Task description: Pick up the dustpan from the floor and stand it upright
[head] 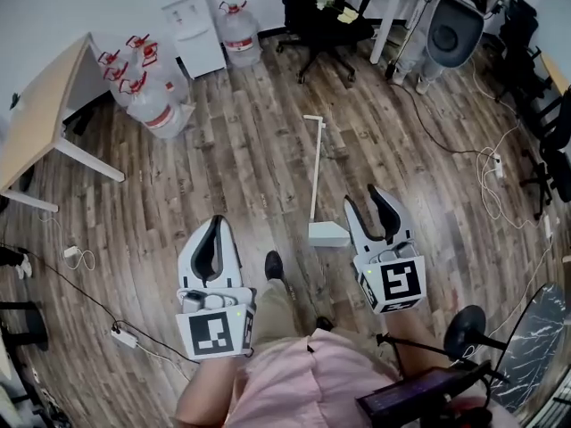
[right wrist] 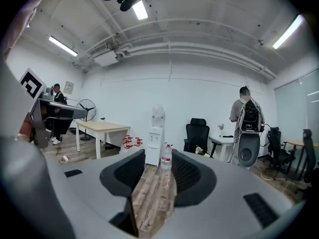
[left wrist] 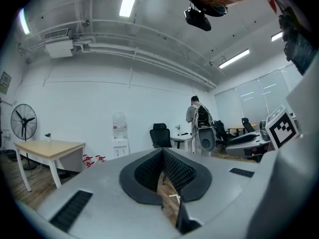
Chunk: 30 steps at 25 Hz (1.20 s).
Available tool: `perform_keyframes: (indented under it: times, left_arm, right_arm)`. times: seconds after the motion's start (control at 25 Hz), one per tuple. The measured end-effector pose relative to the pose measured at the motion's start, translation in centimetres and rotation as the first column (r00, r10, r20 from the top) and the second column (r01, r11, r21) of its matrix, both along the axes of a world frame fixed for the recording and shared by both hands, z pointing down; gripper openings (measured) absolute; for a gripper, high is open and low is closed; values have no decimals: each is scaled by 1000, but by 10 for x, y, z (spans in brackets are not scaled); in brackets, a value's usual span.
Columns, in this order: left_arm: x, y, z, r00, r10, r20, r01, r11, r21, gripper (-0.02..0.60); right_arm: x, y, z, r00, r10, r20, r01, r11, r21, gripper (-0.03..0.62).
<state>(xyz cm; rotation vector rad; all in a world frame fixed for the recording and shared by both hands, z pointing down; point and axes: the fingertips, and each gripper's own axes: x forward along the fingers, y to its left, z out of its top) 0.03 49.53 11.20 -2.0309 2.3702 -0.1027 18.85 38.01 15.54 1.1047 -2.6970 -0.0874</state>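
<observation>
two tongs hover empty in the approach step: your left tongs (head: 218,226) pressed together, your right tongs (head: 363,196) parted, just beside the dustpan (head: 326,233) lying flat on the floor (head: 250,159), so next lower toward its long handle (head: 315,163).

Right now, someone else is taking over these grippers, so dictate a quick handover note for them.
Left gripper: jaws together, empty.
Right gripper: jaws apart, empty.
The dustpan is on the wooden floor just ahead, nearest the right gripper, its handle pointing away. Neither gripper touches it.
Not gripped yet. I cannot tell whether it lies flat or stands: check, then grip and stand it.
</observation>
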Motion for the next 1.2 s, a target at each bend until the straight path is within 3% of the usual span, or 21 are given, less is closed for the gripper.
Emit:
perform_keyframes:
  times: [0.2, 0.48, 0.92, 1.2]
  left_arm:
    - [-75, -59, 5, 999, 31, -14, -31, 999, -20, 14]
    - [-136, -118, -19, 998, 67, 2, -67, 998, 13, 14]
    - [-158, -185, -14, 993, 118, 19, -118, 993, 2, 14]
    - [-172, -269, 6, 988, 148, 37, -146, 988, -43, 14]
  right_arm:
    - [-61, -61, -1, 998, 70, 2, -70, 998, -4, 169]
    - [-108, -121, -32, 992, 126, 10, -126, 991, 42, 163]
    - [-120, -182, -29, 982, 186, 8, -186, 981, 47, 156]
    - [-128, -259, -2, 975, 224, 9, -224, 975, 10, 156]
